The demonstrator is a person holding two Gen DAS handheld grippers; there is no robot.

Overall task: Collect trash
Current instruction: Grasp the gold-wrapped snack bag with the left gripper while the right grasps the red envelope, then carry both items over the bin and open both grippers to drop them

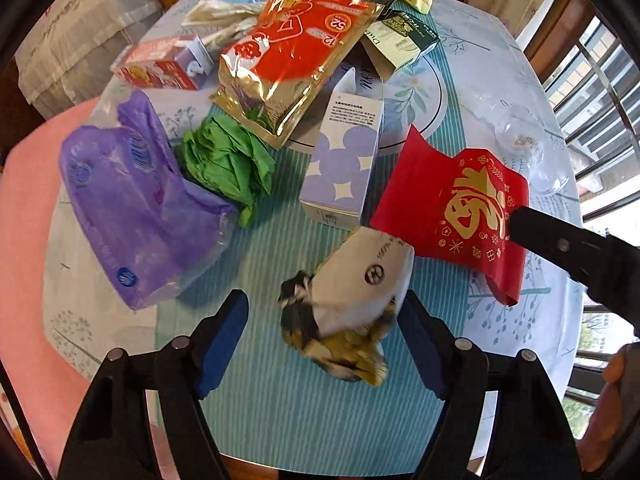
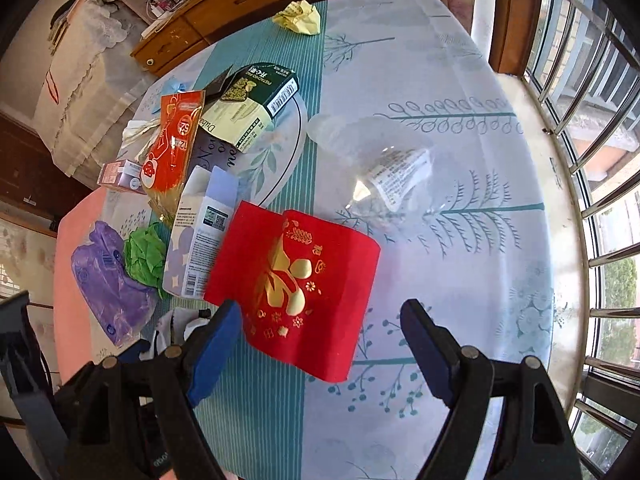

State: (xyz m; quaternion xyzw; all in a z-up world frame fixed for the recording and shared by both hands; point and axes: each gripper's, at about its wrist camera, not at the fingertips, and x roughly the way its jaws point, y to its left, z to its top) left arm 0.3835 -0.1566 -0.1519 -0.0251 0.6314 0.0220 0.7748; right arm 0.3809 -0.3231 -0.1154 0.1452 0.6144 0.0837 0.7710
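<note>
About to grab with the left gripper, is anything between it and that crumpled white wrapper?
Nothing visible. The crumpled white wrapper already lies between the open fingers of the left gripper, bare tablecloth beneath; its right edge nearly meets the right pad.

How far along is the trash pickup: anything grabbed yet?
Nothing looks collected yet. The left gripper is open around the crumpled white-and-brown paper wrapper, pads not pressing. The right gripper is open over the red gold-printed envelope. Still on the table: purple plastic bag, green crumpled paper, red-and-gold foil pouch, lilac carton, yellow paper ball.
</note>
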